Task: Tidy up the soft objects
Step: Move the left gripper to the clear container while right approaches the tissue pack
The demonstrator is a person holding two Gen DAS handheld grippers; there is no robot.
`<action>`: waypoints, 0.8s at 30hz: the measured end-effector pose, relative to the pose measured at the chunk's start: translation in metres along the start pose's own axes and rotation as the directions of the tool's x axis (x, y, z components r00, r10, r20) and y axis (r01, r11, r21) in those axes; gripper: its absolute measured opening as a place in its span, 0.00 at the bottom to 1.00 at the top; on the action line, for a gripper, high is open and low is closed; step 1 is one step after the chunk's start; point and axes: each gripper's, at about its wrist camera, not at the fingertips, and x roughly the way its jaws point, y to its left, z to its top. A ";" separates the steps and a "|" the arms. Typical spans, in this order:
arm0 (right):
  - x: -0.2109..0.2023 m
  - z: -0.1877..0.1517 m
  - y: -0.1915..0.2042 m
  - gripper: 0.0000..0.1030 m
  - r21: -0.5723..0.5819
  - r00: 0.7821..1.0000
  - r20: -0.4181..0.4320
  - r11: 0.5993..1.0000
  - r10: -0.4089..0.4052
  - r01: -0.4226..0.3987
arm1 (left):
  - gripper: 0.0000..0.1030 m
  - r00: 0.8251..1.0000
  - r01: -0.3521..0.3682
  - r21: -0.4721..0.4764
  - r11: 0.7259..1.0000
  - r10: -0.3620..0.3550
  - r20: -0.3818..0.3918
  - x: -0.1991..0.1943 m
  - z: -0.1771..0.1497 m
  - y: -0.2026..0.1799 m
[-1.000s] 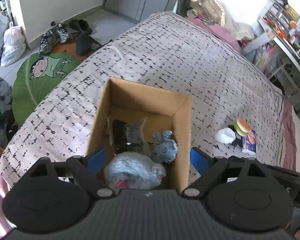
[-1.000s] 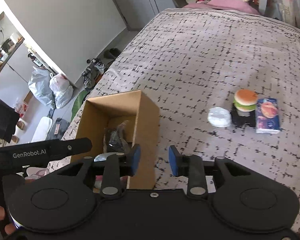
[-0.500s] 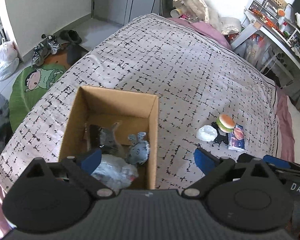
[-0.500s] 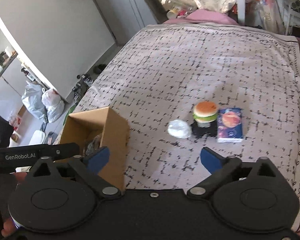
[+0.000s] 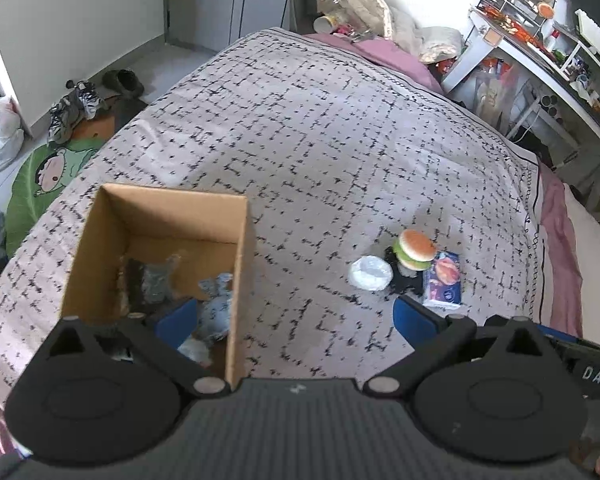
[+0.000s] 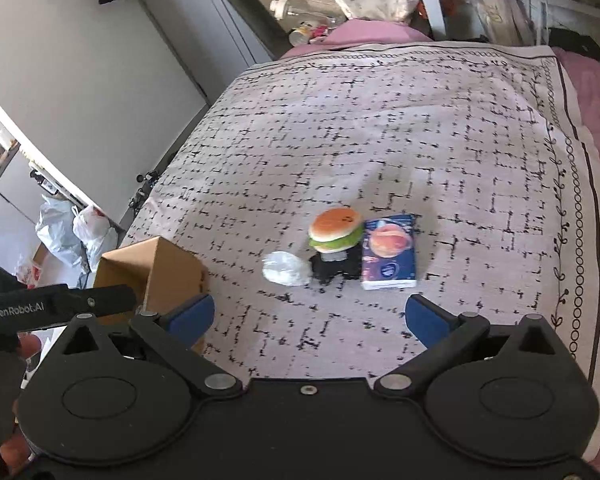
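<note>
An open cardboard box (image 5: 164,196) stands on the bed, holding a grey plush (image 5: 216,312) and a dark wrapped item (image 5: 152,284). To its right lie a white round pouch (image 5: 370,273), a burger plush (image 5: 415,250) on a black item (image 5: 400,280), and a blue tissue pack (image 5: 444,280). My left gripper (image 5: 296,320) hangs above the box's right wall, its jaws opening with nothing between them. My right gripper (image 6: 308,318) stands open and empty just short of the pouch (image 6: 286,268), burger plush (image 6: 335,229) and tissue pack (image 6: 389,252); the box (image 6: 156,268) is at its left.
A patterned blanket (image 5: 320,140) covers the bed. Shoes (image 5: 80,104), a green cartoon rug (image 5: 48,176) and plastic bags (image 6: 76,232) lie on the floor at left. A cluttered desk (image 5: 540,48) stands at right, pillows (image 5: 380,12) at the bed's far end.
Both grippers have swung right, away from the box and toward the burger group. The right jaws went from narrow to wide open. The left jaws spread a little wider.
</note>
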 end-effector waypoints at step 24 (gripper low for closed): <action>0.064 0.010 -0.059 0.92 0.114 0.995 -0.070 0.991 -0.067 0.075 | 0.97 0.997 -0.017 -0.031 0.999 0.015 -0.080 0.086 0.024 -0.051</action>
